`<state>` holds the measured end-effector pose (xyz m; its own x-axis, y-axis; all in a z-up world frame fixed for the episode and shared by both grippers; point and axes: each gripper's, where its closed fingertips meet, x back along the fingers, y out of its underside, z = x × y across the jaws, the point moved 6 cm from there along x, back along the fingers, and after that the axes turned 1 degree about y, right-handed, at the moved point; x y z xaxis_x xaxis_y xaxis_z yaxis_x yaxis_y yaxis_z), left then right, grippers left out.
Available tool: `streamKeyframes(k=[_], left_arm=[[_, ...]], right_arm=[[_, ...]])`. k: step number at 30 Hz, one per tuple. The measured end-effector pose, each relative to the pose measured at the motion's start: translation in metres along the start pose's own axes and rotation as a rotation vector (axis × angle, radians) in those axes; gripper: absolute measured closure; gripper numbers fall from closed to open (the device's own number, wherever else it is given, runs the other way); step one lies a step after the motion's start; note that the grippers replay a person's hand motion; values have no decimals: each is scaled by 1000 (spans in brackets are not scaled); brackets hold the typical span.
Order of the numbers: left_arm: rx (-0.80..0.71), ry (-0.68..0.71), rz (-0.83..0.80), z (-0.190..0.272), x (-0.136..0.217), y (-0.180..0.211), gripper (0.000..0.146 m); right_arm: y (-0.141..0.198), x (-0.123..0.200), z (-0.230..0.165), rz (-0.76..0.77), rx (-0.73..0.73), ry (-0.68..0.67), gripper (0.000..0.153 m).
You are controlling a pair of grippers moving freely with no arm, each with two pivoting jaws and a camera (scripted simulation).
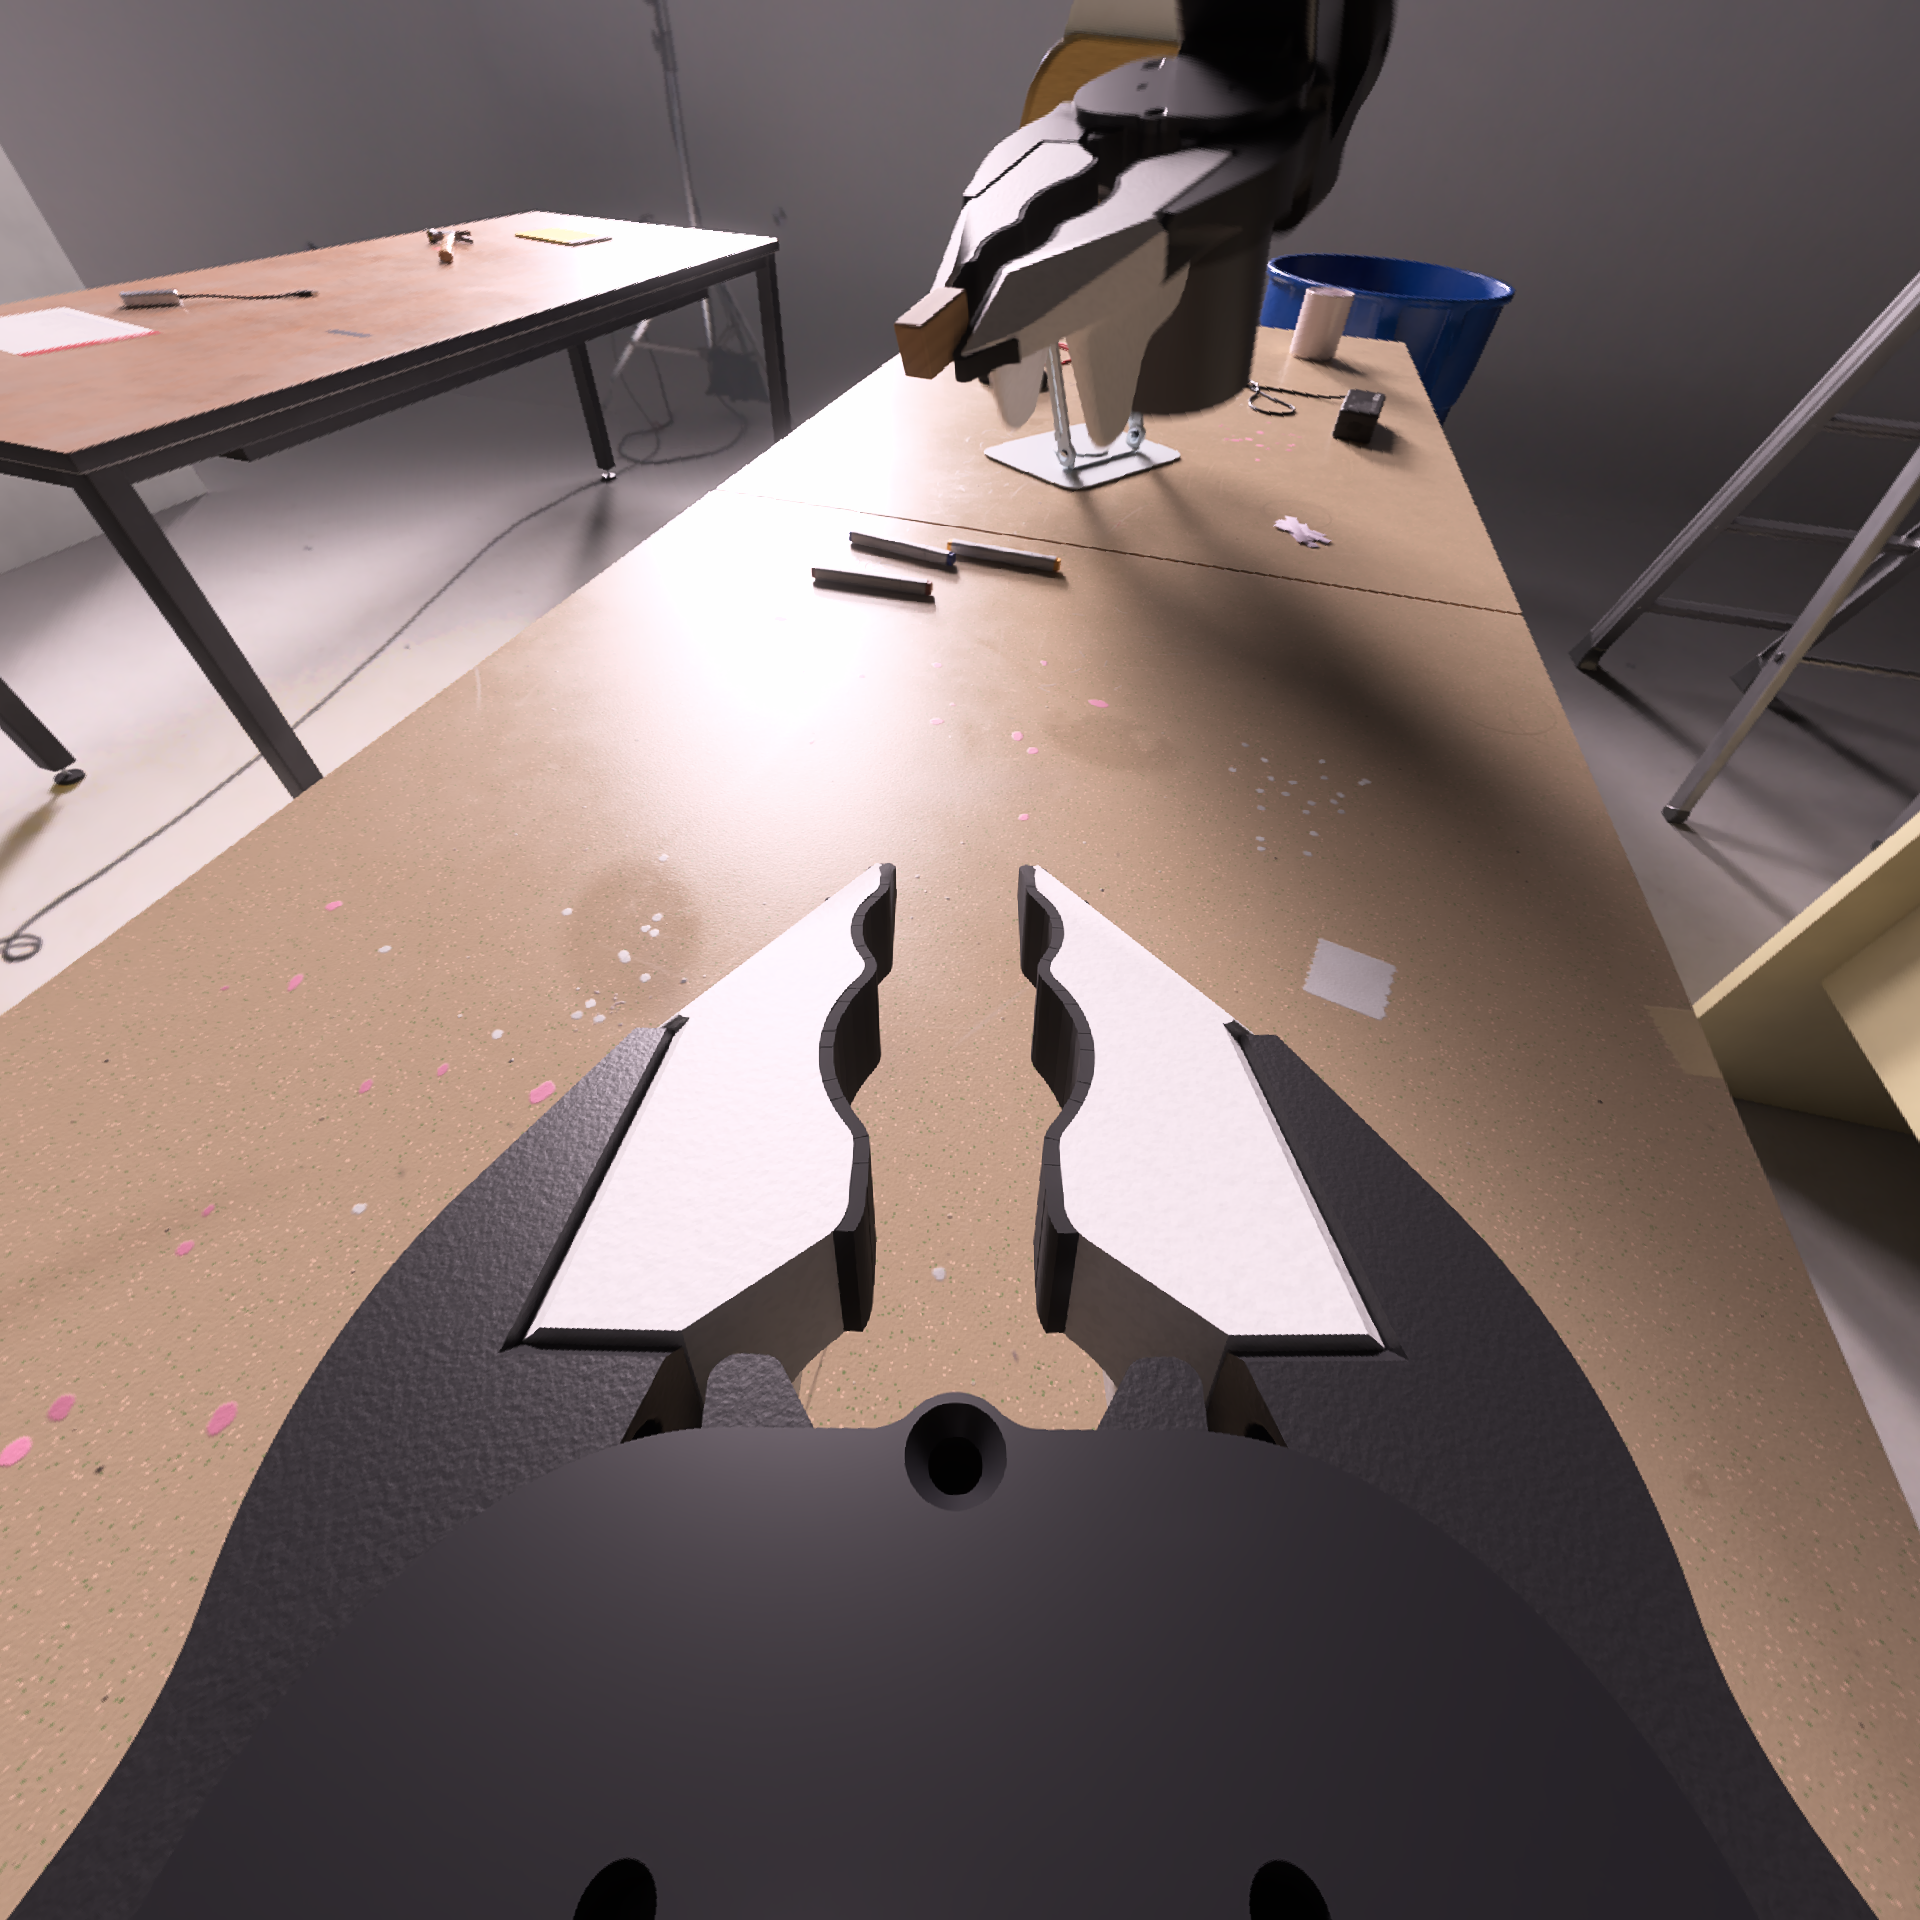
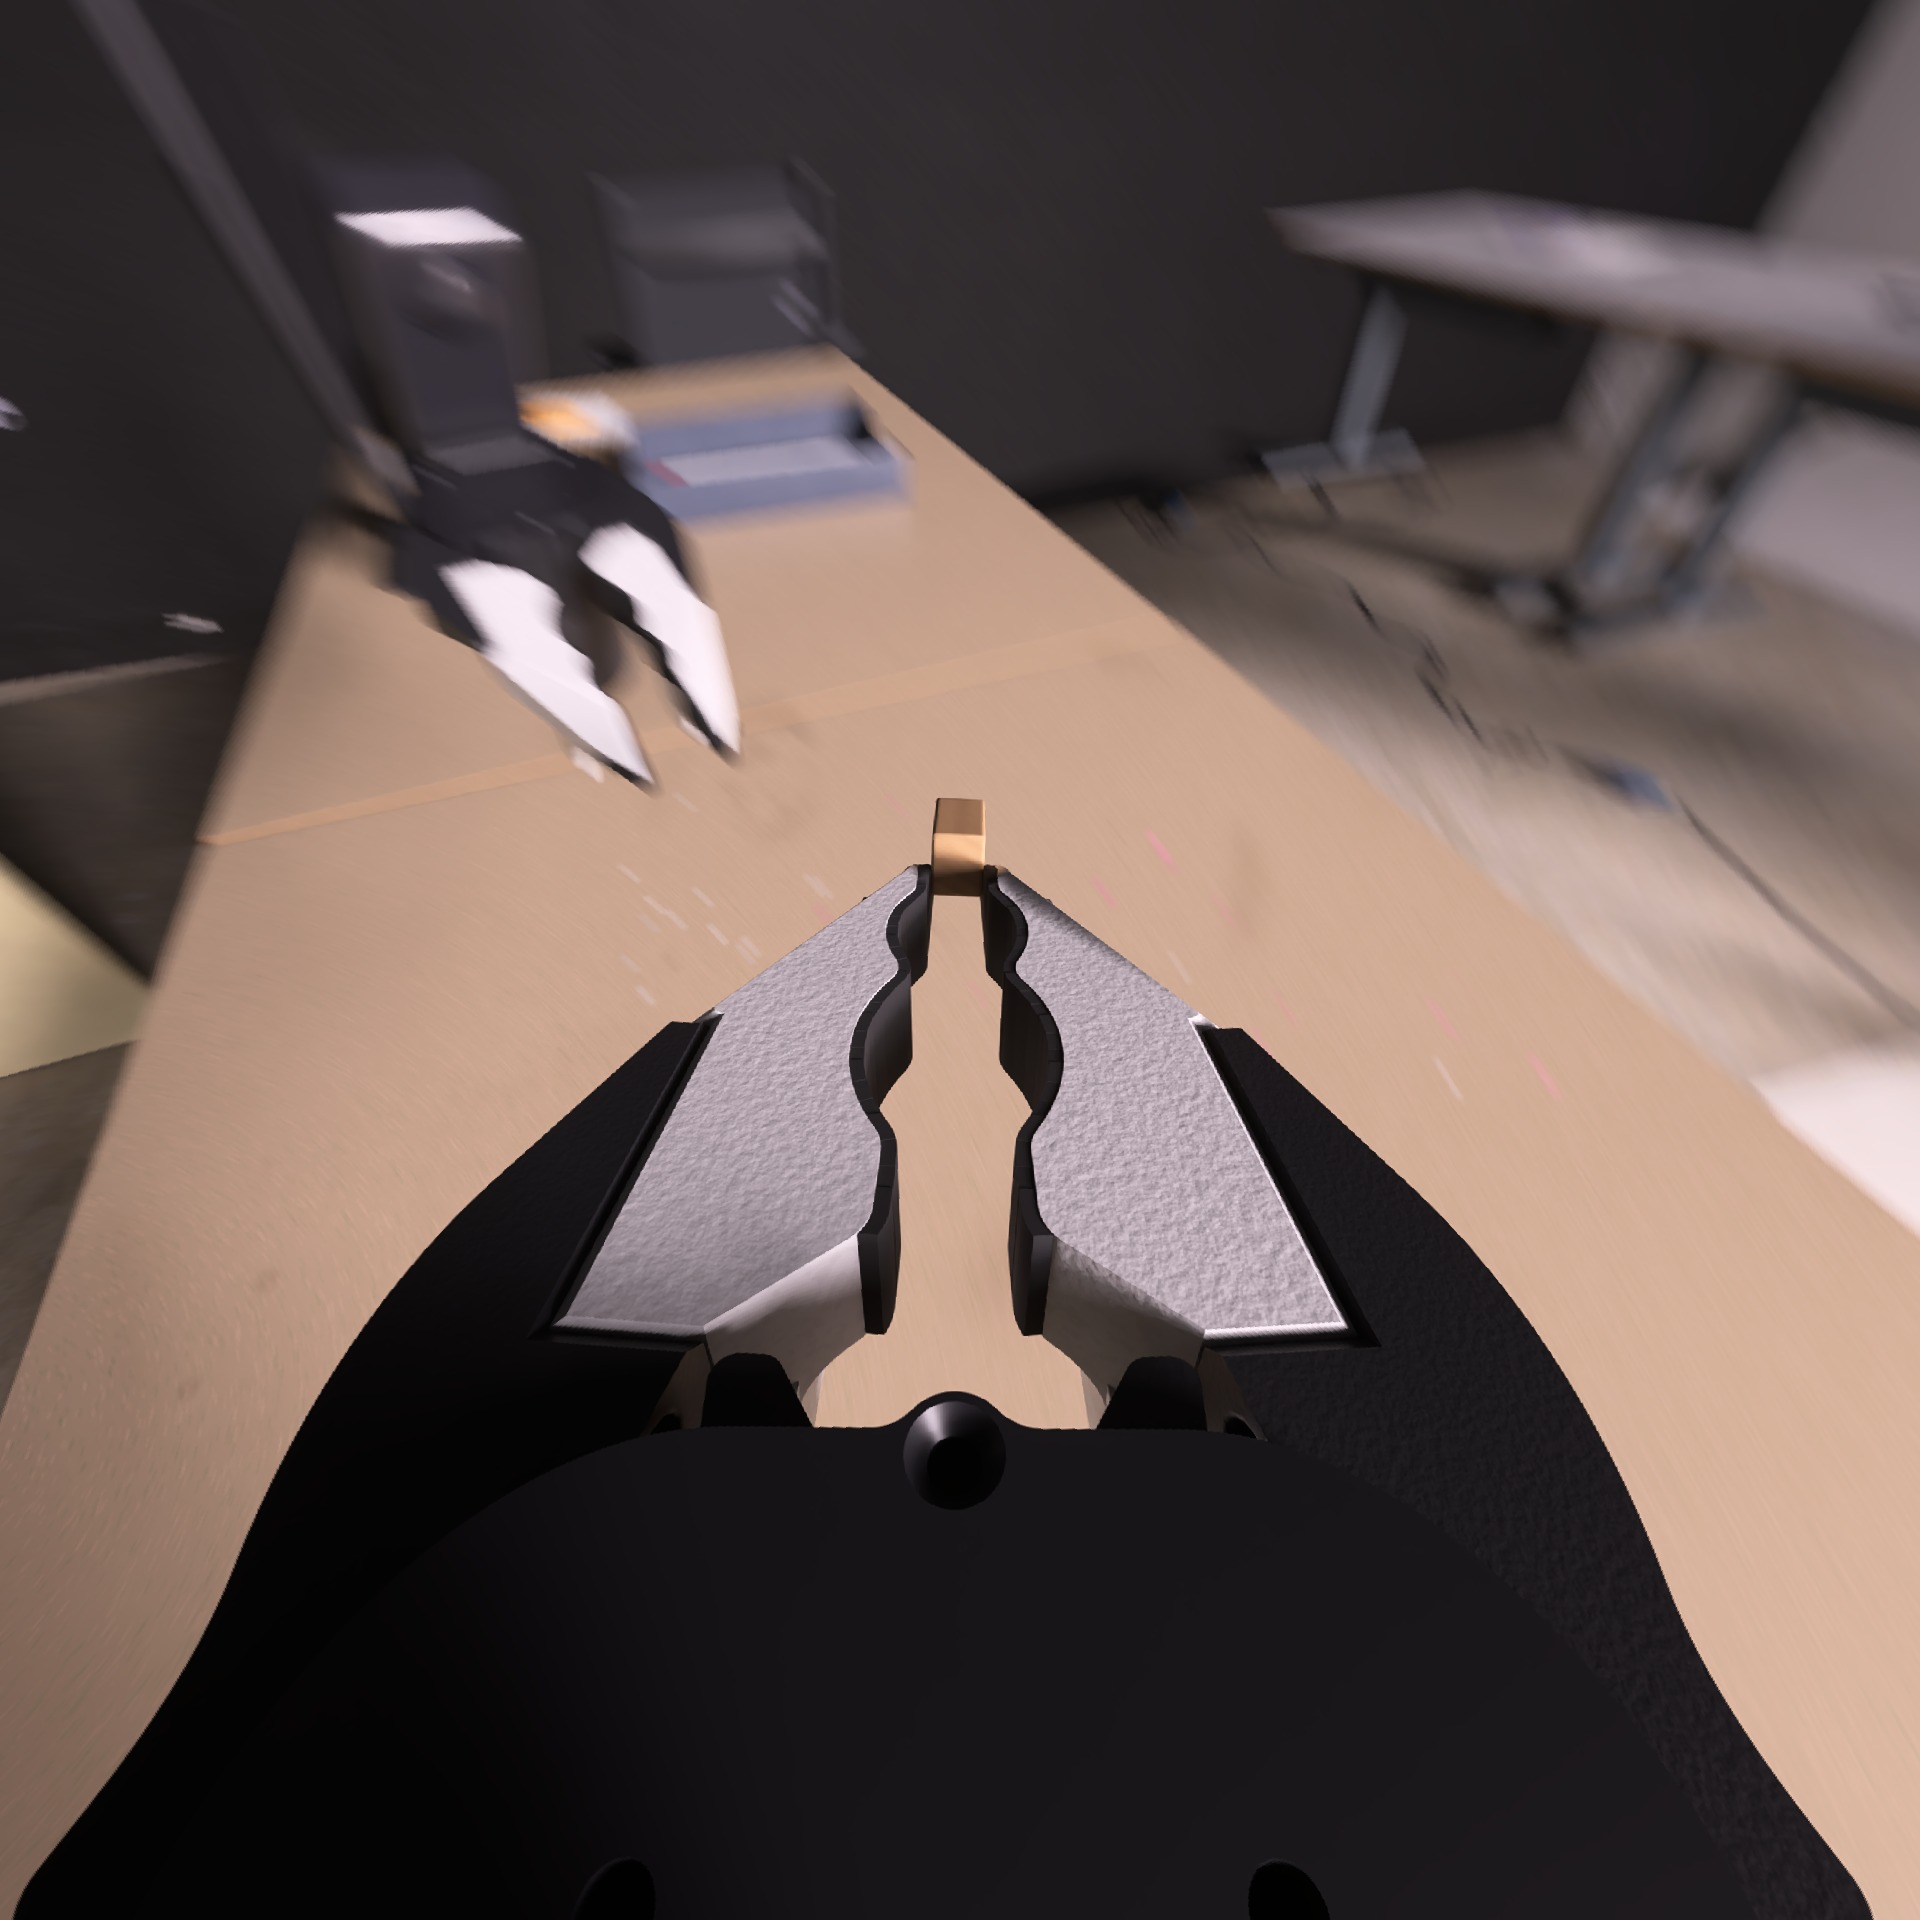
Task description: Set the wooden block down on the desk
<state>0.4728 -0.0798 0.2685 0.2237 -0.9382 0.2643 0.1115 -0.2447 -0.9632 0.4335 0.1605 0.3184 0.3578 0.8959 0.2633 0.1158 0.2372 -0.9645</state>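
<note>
the small tan wooden block [image 2: 958,854] is pinched at the very tips of the right gripper [image 2: 958,883], whose two white-faced fingers are clamped on its lower end while most of the block sticks out beyond them. seen from the left wrist view, that gripper hangs in the air above the far stretch of the long tan speckled desk [image 1: 727,1039], near its left edge, so the block [image 1: 932,330] is clear of the surface with open air beneath it. the left gripper [image 1: 956,878] holds nothing; its fingers stand apart over bare desktop in the near half.

the step in hand looks like the carry-down, and the blurred background in the right wrist view fits a gripper in motion. to do it well, i would bring the block down over the bare middle of the desk, away from the left edge, and slow well before contact. the hold is shallow, so a jolt could twist the block out. level its underside to the surface, let it touch, and only then part the fingers, then lift straight away so neither tip drags it.

counted: one wooden block, two grippers. farther along the desk lie three grey marker pens [image 1: 914,566], beyond them one white metal stand base [image 1: 1081,457], one small black box [image 1: 1359,414] and one white paper cup [image 1: 1322,322] toward the far right corner. off the desk stands one blue round bin [image 1: 1434,301] behind that corner, and one second brown table [image 1: 364,312] beyond the left edge.
</note>
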Motion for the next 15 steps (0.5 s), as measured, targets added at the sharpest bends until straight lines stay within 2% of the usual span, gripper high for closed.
streamKeyframes(k=[4, 8, 10, 13, 15], left_arm=[[4, -2, -2, -1, -4, 0, 123], [-9, -15, -34, 0, -8, 3, 124], [-13, -19, -43, 0, -7, 4, 124], [-11, -22, -58, -2, -7, 6, 124], [-6, -27, -70, -5, -7, 8, 124]], right_arm=[[48, 86, 81, -330, -293, 336, 144], [124, 135, 151, -631, -537, 562, 144], [164, 144, 174, -781, -629, 599, 144], [211, 142, 193, -892, -749, 549, 144], [231, 140, 203, -960, -771, 560, 144]])
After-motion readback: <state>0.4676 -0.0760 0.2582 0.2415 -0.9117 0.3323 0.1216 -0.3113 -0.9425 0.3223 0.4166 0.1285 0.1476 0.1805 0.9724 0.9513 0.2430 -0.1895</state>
